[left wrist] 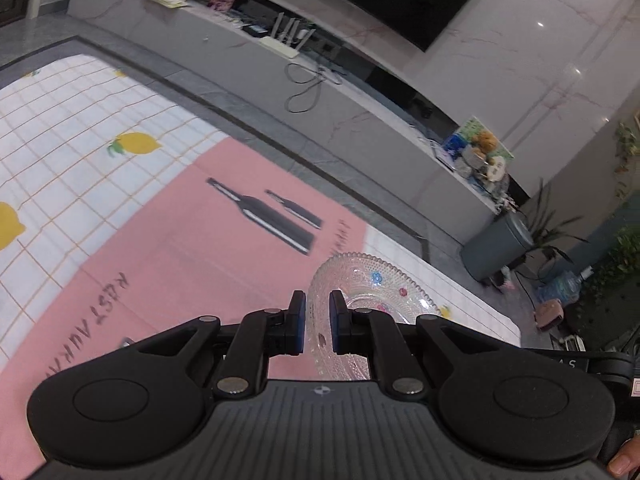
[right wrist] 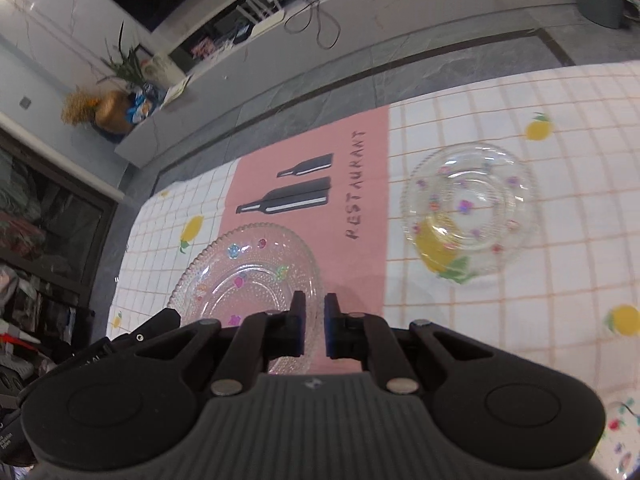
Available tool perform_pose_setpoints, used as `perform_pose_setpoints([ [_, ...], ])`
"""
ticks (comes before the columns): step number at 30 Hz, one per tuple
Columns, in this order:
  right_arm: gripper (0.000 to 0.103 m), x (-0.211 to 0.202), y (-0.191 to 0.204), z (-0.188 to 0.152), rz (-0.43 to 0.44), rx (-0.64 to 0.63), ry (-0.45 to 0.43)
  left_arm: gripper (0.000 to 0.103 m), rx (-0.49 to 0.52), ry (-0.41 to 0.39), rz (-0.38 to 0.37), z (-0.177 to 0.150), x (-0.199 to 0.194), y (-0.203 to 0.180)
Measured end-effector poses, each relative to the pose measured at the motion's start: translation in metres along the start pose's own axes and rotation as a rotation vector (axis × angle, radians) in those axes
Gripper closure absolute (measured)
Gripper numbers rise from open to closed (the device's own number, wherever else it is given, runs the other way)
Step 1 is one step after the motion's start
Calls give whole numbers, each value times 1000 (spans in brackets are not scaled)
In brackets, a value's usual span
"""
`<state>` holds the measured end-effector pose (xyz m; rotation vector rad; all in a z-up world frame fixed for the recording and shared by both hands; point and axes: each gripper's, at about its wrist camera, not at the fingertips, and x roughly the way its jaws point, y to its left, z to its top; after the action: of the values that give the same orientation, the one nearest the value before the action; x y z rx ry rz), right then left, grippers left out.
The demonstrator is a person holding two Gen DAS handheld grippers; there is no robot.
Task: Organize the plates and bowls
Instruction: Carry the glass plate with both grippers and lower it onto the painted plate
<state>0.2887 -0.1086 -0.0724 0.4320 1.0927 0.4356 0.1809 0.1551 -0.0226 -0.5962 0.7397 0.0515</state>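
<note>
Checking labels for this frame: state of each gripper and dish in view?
left gripper: shut on the rim of the glass plate
right gripper: shut, nothing between the pads
glass plate: upright, at the pink mat edge
glass bowl: upright, empty, alone on the checked cloth
dish at bottom right corner: mostly cut off, cannot tell

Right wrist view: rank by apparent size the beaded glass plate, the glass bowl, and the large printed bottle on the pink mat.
1. beaded glass plate, though it is nearest the camera and partly hidden by the gripper, so its lead over the bowl is unsure.
2. glass bowl, close behind.
3. large printed bottle, clearly smallest.
</note>
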Motion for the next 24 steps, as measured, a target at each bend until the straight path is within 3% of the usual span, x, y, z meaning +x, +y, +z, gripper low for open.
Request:
perform_pose_setpoints([
  [11, 96, -90, -66, -35, -10, 105, -108, 90, 99, 39, -93, -43, -12, -76],
  [24, 96, -175, -152, -88, -105, 210, -200, 90, 175, 163, -201, -113, 1, -139],
])
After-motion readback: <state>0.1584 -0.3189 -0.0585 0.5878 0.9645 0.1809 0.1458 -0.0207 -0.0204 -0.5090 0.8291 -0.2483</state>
